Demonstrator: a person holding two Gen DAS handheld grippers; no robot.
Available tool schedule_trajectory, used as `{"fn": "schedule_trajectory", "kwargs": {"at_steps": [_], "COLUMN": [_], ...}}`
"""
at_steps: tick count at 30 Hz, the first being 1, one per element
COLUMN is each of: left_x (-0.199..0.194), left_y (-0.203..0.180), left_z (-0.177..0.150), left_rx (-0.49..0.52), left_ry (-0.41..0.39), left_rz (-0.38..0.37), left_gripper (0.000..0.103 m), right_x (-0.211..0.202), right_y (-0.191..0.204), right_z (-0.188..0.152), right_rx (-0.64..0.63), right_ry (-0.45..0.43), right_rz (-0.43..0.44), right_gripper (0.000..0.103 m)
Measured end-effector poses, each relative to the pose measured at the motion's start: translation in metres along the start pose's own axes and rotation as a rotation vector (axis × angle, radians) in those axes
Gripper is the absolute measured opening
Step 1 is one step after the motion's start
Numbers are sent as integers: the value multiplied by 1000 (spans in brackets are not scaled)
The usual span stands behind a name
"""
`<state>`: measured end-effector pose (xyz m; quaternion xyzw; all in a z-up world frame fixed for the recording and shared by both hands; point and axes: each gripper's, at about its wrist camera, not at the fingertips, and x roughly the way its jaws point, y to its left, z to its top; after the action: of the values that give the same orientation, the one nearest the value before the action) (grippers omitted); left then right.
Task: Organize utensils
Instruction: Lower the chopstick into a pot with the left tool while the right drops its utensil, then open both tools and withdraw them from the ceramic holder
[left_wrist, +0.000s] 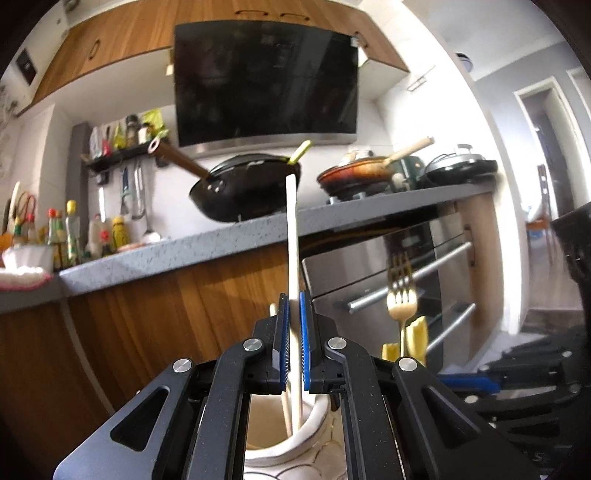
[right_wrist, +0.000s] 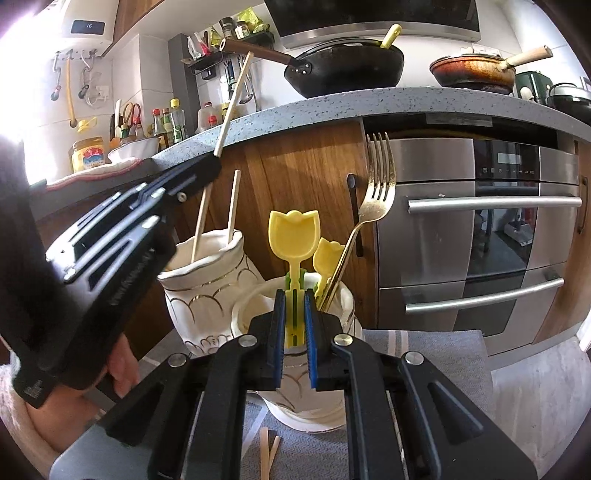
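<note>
Two Vases, Two Claws, Each Clamped on a Utensil

The left claw is clamped on a pale chopstick, which stands nearly upright between the blue pads, its lower end down inside the left vase. A second chopstick leans in that same white, gold-trimmed vase, seen from the right wrist view beside the first; the person's hand grips the left tool's handle.

The right claw is clamped on the green-and-yellow stem of a yellow tulip-shaped spoon, whose head stands above the mouth of the right vase. Inside that vase also stand a smaller yellow tulip spoon and a gold fork, tines up, leaning to the right.

The two vases touch or nearly touch, both standing on a grey cloth. Two more chopsticks lie on the cloth just in front of the right vase.

Behind, a speckled grey desk carries a black wok and an orange pan
</note>
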<state>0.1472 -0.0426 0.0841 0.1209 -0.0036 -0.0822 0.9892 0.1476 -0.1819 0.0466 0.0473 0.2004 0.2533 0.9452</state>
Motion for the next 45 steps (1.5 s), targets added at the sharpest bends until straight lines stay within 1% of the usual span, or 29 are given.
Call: {"fn": "schedule_trajectory", "kwargs": {"at_steps": [4,6,11,16,18,22,26,27,28,30,32,33,34,35,36,38,39,40,41,42,44,45], "left_x": [-3,-7,-17,-14,-18,-21,-22,-22,-23,-26,-31,-34,-37,-40,-45,-53,-59,-64,-70,-75,-84,-90], "left_y": [9,12,26,41,42,39,39,39,38,37,37,36,36,35,35,36,37,37,37,36,35,33], "left_z": [-5,-8,-16,-18,-20,-23,-22,-21,-20,-18,-16,-16,-15,-14,-13,-12,-12,-12,-12,-12,-13,-14], "left_rx": [-54,-65,-148,-214,-221,-198,-204,-200,-195,-194,-190,-186,-183,-182,-184,-195,-205,-211,-216,-218,-216,-211], "left_ry": [15,23,45,95,111,142,156,157,157,158,156,156,157,158,160,160,160,161,163,165,168,172], "left_rz": [5,7,-17,-48,-57,-62,-66,-65,-64,-63,-63,-62,-64,-66,-66,-70,-72,-73,-71,-67,-69,-67], "left_gripper": [6,6,6,6,6,7,7,7,7,12,16,18,23,33,38,57,61,72,81,85,93,94], "right_x": [-2,-2,-1,-1,0,0,0,0,-1,-5,-11,-14,-17,-21,-25,-34,-38,-42,-47,-51,-63,-68], "right_y": [-1,-1,-3,-3,-2,-2,-2,-1,-1,-2,-3,-4,-5,-6,-8,-12,-14,-15,-17,-18,-21,-22], "right_z": [0,1,1,1,1,1,2,2,2,3,5,6,7,7,7,6,5,4,3,2,-3,-6], "right_rx": [3,7,20,20,11,11,15,11,7,10,12,15,20,28,34,49,54,59,63,65,69,73], "right_ry": [-2,-3,-1,6,12,15,20,17,12,-2,-18,-26,-33,-41,-47,-55,-59,-64,-69,-73,-83,-86], "right_rz": [4,5,8,10,10,13,22,21,17,17,12,7,6,4,2,-7,-11,-17,-22,-27,-46,-54], "right_gripper": [10,10,10,10,10,10,10,11,15,22,25,29,37,41,47,52,59,66,70,76,83,87]}}
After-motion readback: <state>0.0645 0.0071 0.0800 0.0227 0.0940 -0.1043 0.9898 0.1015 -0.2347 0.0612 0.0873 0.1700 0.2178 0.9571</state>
